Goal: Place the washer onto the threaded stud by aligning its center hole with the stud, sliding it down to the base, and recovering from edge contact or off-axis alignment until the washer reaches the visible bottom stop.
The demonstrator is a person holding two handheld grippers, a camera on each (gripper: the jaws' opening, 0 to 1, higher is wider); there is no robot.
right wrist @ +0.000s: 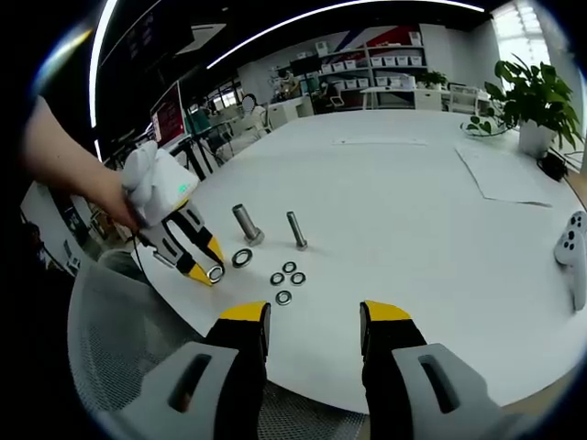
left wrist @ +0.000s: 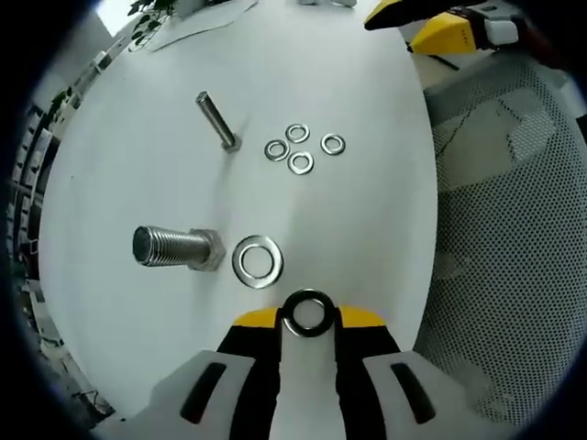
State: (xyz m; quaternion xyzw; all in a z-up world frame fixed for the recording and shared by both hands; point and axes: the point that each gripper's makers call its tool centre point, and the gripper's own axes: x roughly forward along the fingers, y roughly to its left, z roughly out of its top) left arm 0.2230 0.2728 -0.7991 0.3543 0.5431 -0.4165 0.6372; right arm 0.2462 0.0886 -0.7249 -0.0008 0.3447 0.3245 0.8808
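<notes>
My left gripper [left wrist: 308,323] is shut on a steel washer [left wrist: 306,297], held flat between its yellow tips just above the white table [left wrist: 367,220]. A thick threaded stud [left wrist: 174,247] on a hex base stands to the left and beyond the tips, apart from them. A second large washer [left wrist: 258,260] lies flat beside that base. In the right gripper view a hand holds the left gripper [right wrist: 204,270] with the washer [right wrist: 215,272] near the thick stud [right wrist: 248,223]. My right gripper [right wrist: 315,316] hangs open over the near table edge, nothing between its fingers.
A thin stud [left wrist: 217,120] stands farther back, with several small washers [left wrist: 301,147] lying to its right. A mesh chair [left wrist: 504,229] sits off the table edge. A sheet of paper [right wrist: 509,174], a white controller [right wrist: 573,247] and a potted plant [right wrist: 532,101] are at the far right.
</notes>
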